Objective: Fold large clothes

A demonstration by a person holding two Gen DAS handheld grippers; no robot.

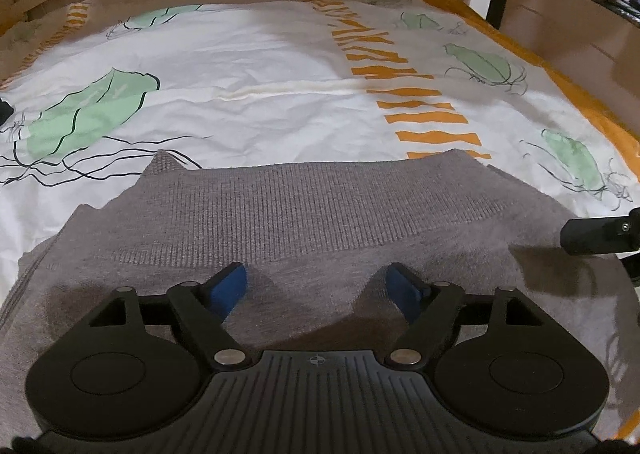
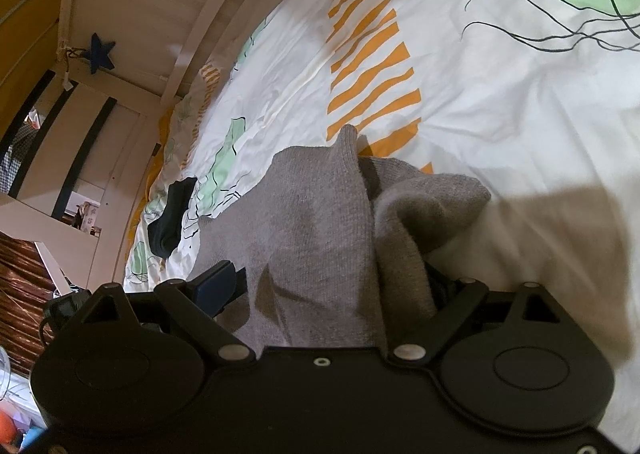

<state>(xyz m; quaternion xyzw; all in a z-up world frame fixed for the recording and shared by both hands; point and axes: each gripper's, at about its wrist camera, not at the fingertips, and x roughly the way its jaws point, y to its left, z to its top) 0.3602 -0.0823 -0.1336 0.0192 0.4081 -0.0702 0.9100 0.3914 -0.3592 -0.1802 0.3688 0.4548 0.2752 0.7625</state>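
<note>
Already done: the grey sweater (image 1: pixel 304 213) is seen laid on the patterned bedsheet (image 1: pixel 248 65), partly folded.
Left to do: a bunched fold is yet to be flattened.
Left gripper (image 1: pixel 318 288): spread wide above the knit, nothing pinched.
Right gripper (image 2: pixel 320 286): spread wide, cloth draped between its jaws; a grip cannot be told.

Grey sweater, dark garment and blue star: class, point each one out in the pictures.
grey sweater (image 1: pixel 288 213): left wrist view, ribbed band.
dark garment (image 2: pixel 170 217): right wrist view, its middle, on the bedsheet.
blue star (image 2: pixel 101 51): right wrist view, its centre, on the bed frame.
</note>
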